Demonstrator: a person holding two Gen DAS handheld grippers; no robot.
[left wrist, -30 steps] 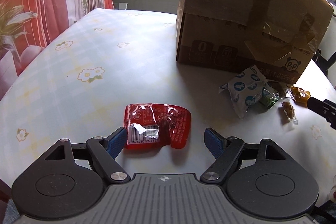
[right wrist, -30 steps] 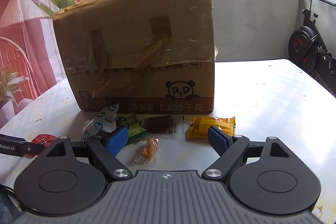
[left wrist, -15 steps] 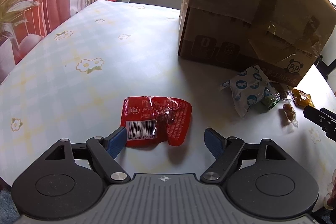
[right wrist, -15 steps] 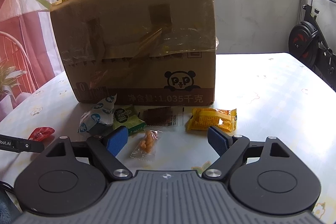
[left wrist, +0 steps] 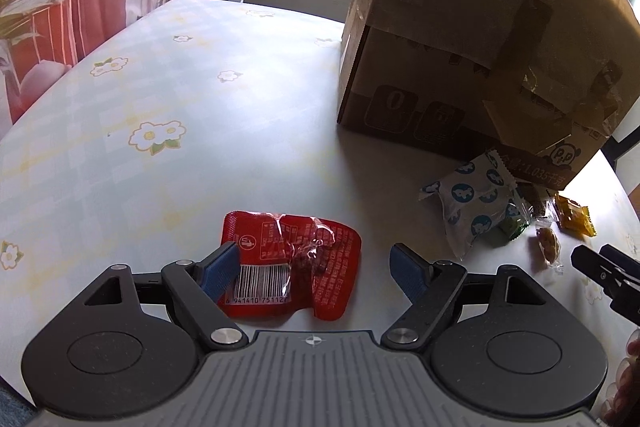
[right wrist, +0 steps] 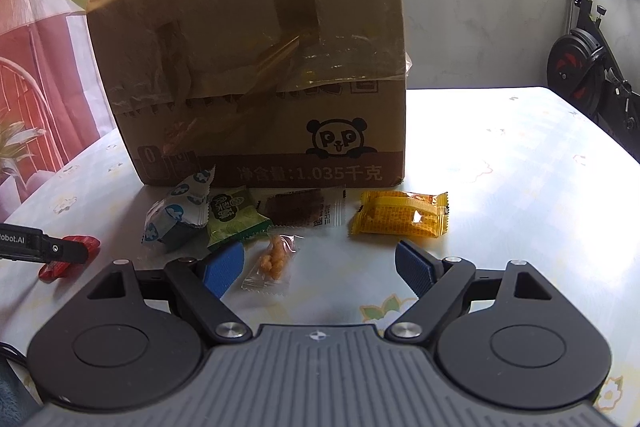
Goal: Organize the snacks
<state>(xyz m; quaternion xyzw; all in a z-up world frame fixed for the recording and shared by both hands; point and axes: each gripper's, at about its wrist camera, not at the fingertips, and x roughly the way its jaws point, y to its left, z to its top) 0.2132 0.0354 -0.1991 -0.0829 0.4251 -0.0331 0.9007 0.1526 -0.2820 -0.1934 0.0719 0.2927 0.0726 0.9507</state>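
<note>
Left gripper (left wrist: 316, 267) jaws wide open, empty, over red packet (left wrist: 296, 263) at six o'clock on worktop (left wrist: 160, 99). Right gripper (right wrist: 320, 265) jaws open too. Advice: lower squarely, pinch crinkled middle.

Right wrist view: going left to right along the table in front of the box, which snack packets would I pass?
Red packet → white packet with blue dots → green packet → small clear packet with an orange snack → brown packet → yellow packet.
</note>
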